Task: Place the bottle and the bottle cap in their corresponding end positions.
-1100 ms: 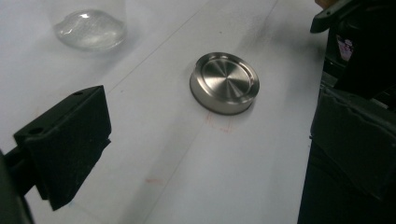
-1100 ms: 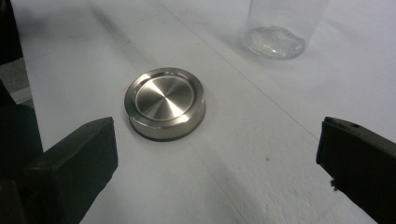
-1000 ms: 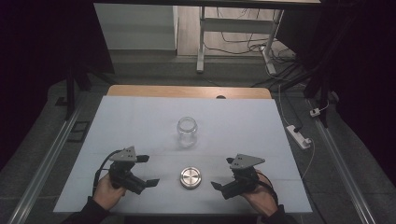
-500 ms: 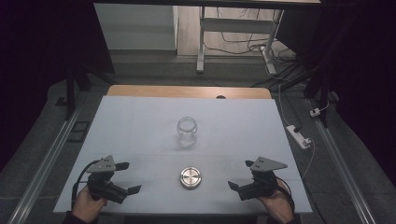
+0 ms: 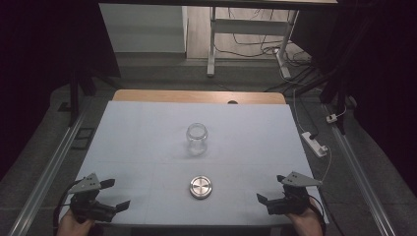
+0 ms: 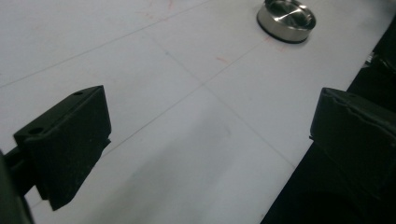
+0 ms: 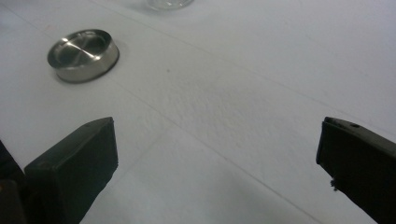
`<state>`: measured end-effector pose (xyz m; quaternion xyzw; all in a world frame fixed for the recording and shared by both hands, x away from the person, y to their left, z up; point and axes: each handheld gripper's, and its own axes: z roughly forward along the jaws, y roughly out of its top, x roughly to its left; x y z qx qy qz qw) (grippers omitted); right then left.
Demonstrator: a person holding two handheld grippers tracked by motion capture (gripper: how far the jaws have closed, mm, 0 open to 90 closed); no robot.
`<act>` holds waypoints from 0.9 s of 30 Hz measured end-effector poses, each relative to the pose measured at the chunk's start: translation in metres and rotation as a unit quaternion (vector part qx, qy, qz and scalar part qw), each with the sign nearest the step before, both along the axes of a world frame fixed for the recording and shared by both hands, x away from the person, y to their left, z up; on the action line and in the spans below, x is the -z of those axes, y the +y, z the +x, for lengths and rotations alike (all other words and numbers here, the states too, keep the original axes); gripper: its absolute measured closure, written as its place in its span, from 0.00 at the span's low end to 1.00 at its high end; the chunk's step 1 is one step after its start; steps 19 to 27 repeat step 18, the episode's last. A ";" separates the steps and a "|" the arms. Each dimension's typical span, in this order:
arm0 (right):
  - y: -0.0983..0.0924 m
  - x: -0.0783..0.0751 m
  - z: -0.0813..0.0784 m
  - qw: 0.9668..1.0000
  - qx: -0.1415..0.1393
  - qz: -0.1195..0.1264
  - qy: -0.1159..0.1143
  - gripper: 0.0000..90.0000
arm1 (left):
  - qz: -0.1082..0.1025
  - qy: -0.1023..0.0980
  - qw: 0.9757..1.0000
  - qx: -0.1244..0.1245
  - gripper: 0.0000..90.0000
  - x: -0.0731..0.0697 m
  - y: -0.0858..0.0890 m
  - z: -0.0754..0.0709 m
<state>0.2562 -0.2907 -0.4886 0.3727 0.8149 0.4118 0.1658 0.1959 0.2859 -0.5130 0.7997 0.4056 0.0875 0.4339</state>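
A clear glass jar (image 5: 196, 139) stands upright without a lid in the middle of the white table (image 5: 147, 137). Its round metal lid (image 5: 200, 187) lies flat on the table in front of it, also seen as the metal lid (image 6: 286, 20) and the lid (image 7: 83, 54). My left gripper (image 5: 114, 193) rests low at the front left corner, open and empty. My right gripper (image 5: 271, 190) sits at the front right corner, jaws wide apart with nothing between them. In the right gripper view the jar's base (image 7: 168, 4) peeks in at the top edge.
A white power strip (image 5: 315, 144) with a cable lies off the table's right edge. A wooden strip (image 5: 196, 96) borders the far edge. Metal rails (image 5: 49, 167) run along both sides. A desk leg frame (image 5: 212, 44) stands behind the table.
Both grippers have drawn back toward the front edge and outward to the corners, away from the lid. The jar and lid have stayed put.
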 end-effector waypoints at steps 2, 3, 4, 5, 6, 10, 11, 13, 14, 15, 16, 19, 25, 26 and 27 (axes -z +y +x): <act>-0.004 0.001 -0.002 1.000 0.006 0.001 0.004 0.00 | 0.000 0.002 1.000 -0.006 0.00 0.001 0.003 -0.002; -0.006 0.002 -0.003 1.000 0.009 0.001 0.005 0.00 | 0.002 0.001 1.000 -0.010 0.00 0.002 0.004 -0.003; -0.008 0.002 -0.004 1.000 0.012 0.001 0.006 0.00 | 0.001 0.003 1.000 -0.014 0.00 0.002 0.006 -0.005; -0.010 0.002 -0.005 1.000 0.016 0.002 0.008 0.00 | 0.002 0.005 1.000 -0.016 0.00 0.003 0.007 -0.005; -0.011 0.003 -0.005 1.000 0.018 0.002 0.010 0.00 | 0.003 0.007 1.000 -0.018 0.00 0.004 0.009 -0.006; -0.015 0.005 -0.008 0.999 0.026 0.001 0.023 0.00 | 0.020 0.019 0.999 -0.032 0.00 0.008 0.013 -0.011; -0.015 0.006 -0.008 0.999 0.026 -0.003 0.025 0.00 | 0.027 0.021 0.999 -0.034 0.00 0.009 0.014 -0.011; -0.015 0.008 -0.009 0.999 0.029 -0.010 0.033 0.00 | 0.039 0.032 0.998 -0.041 0.00 0.012 0.016 -0.011; -0.015 0.008 -0.009 0.999 0.030 -0.012 0.034 0.00 | 0.035 0.034 0.998 -0.041 0.00 0.012 0.017 -0.011; -0.014 0.008 -0.009 0.999 0.030 -0.012 0.032 0.00 | 0.031 0.033 0.998 -0.042 0.00 0.012 0.018 -0.011; -0.014 0.008 -0.009 0.999 0.030 -0.013 0.033 0.00 | 0.030 0.033 0.998 -0.042 0.00 0.012 0.018 -0.011; -0.014 0.008 -0.009 0.999 0.032 -0.015 0.034 0.00 | 0.028 0.036 0.998 -0.042 0.00 0.012 0.018 -0.010; -0.014 0.008 -0.009 0.999 0.032 -0.015 0.034 0.00 | 0.028 0.036 0.998 -0.042 0.00 0.012 0.018 -0.010; -0.014 0.008 -0.009 0.999 0.032 -0.015 0.034 0.00 | 0.028 0.036 0.998 -0.042 0.00 0.012 0.018 -0.010; -0.014 0.008 -0.009 0.999 0.032 -0.015 0.034 0.00 | 0.028 0.036 0.998 -0.042 0.00 0.012 0.018 -0.010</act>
